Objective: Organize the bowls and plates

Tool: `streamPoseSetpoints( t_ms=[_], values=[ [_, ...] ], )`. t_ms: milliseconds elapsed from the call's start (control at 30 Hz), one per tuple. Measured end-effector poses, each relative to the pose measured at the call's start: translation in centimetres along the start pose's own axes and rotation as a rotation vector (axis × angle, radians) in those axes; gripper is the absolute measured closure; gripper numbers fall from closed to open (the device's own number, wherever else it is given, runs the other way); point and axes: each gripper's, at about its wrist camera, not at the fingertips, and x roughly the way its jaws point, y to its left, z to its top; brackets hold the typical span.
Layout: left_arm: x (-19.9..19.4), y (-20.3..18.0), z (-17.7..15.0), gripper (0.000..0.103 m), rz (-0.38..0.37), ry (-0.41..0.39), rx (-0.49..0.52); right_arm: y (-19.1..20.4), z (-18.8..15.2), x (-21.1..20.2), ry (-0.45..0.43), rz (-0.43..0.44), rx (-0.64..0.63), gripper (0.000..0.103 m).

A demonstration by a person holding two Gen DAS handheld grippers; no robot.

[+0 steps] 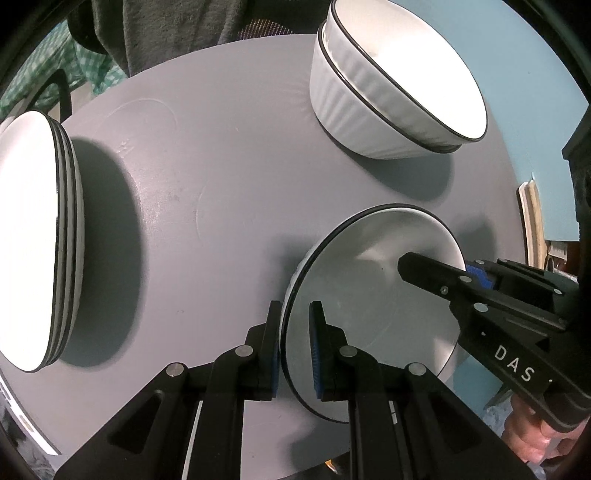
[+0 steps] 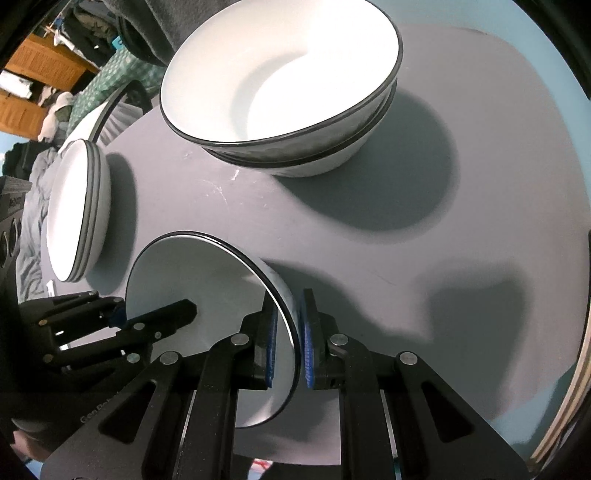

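Both grippers hold one white bowl with a dark rim over the round grey table. My left gripper is shut on the bowl's near rim, and it shows at the left of the right wrist view. My right gripper is shut on the opposite rim and reaches in from the right of the left wrist view. A stack of larger white bowls stands at the back. A stack of white plates stands at the left.
The table's edge curves close behind the bowl stack and along the right. A dark grey cloth hangs beyond the far edge, with green checked fabric beside it. A person's hand grips the right tool. Wooden furniture stands far left.
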Motion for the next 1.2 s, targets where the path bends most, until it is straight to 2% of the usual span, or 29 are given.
streamPoseSetpoints(
  t_ms=[367, 500, 867, 1200],
  values=[
    [1.5, -0.1, -0.4, 0.09, -0.033, 0.025, 0.015, -0.6, -1.4, 0.0, 0.014, -0.017, 0.023, 0.09],
    [1.2, 0.0, -0.4, 0.092, -0.025, 0.015, 0.041, -0.7, -1.5, -0.2, 0.004, -0.028, 0.029, 0.095],
    [0.0, 0.3, -0.3, 0.092, -0.048, 0.01, 0.033, -0.8, -1.8, -1.5, -0.014, -0.017, 0.071, 0.096],
    [0.1, 1.0, 0.2, 0.092, -0.091, 0.008, 0.034, -2.1, -2.0, -1.1, -0.014, 0.055, 0.13, 0.095]
  ],
)
